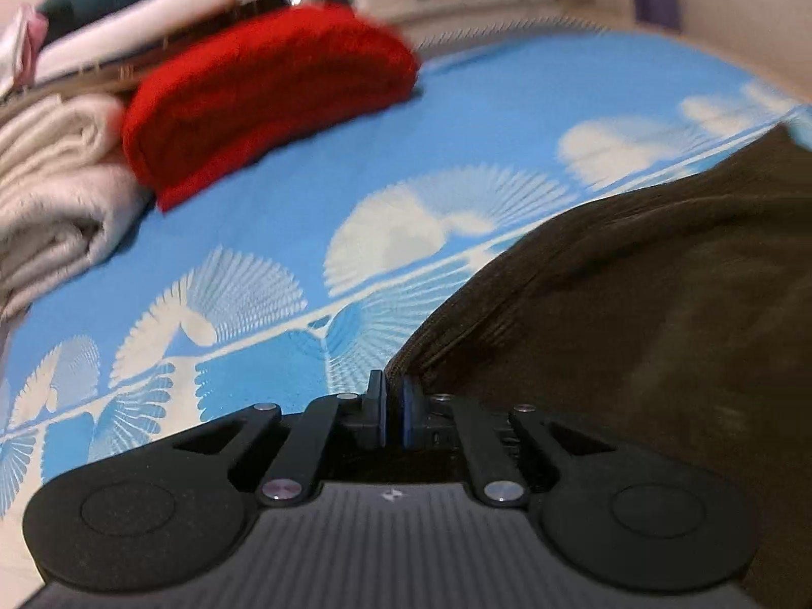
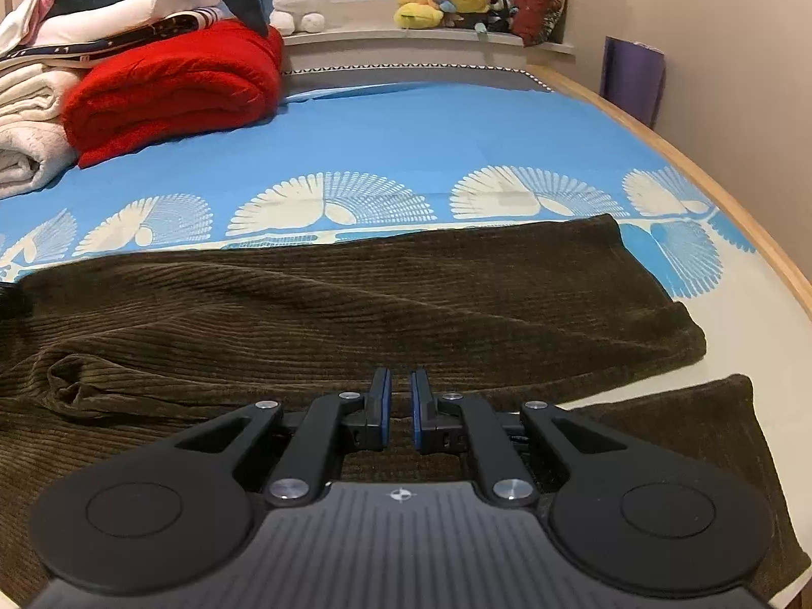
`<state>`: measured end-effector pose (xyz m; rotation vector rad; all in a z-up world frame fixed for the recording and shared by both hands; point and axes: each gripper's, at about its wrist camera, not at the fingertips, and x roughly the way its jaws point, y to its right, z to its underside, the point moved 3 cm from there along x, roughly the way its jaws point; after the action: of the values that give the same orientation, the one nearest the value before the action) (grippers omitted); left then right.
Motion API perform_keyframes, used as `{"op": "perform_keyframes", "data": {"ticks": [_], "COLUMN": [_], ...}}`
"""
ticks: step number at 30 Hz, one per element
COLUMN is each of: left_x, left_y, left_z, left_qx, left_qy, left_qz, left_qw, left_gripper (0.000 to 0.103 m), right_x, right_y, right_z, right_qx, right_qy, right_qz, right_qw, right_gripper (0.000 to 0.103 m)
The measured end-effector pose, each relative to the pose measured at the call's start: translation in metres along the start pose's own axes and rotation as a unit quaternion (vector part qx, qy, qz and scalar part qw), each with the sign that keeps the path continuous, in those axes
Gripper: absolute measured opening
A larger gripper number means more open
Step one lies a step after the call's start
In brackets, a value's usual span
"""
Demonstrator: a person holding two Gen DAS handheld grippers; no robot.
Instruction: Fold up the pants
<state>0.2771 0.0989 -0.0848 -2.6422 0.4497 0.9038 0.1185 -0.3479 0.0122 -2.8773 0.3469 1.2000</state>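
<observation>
Closest in the left wrist view, the left gripper (image 1: 392,408) has its jaws pinched on an edge of the brown corduroy pants (image 2: 355,304). Right gripper (image 2: 401,408) hovers over them, jaws nearly closed, nothing between. Pants lie across the blue bedsheet (image 2: 406,132); red blanket (image 2: 172,86) sits upper left.
</observation>
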Motion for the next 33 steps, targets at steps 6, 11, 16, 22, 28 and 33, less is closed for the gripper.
{"op": "perform_keyframes", "data": {"ticks": [6, 11, 16, 22, 28, 33], "left_x": [-0.117, -0.133, -0.112, -0.078, -0.06, -0.05], "left_y": [0.035, 0.047, 0.002, -0.019, -0.041, -0.051], "left_z": [0.054, 0.115, 0.131, 0.155, 0.163, 0.163], "left_qx": [0.01, -0.059, -0.256, -0.372, -0.415, -0.447], "left_qy": [0.014, -0.069, -0.126, -0.212, -0.228, -0.232], "left_qz": [0.069, 0.128, 0.176, 0.207, 0.152, 0.127], "left_qw": [0.9975, 0.9876, 0.942, 0.8796, 0.8674, 0.8547], "left_gripper": [0.005, 0.007, 0.052, 0.052, 0.055, 0.055], "right_x": [-0.016, -0.03, -0.039, -0.035, -0.029, -0.017], "right_y": [-0.002, 0.007, 0.011, 0.005, -0.004, -0.019], "right_z": [0.01, 0.021, 0.031, 0.033, 0.024, 0.009], "right_qx": [0.009, 0.048, 0.054, 0.031, 0.047, 0.083], "right_qy": [0.003, -0.003, -0.008, -0.012, -0.006, 0.001], "right_qz": [0.007, 0.01, 0.01, 0.011, -0.02, -0.066], "right_qw": [1.0, 0.999, 0.998, 0.999, 0.999, 0.994], "right_gripper": [0.008, 0.008, 0.009, 0.009, 0.009, 0.011]}}
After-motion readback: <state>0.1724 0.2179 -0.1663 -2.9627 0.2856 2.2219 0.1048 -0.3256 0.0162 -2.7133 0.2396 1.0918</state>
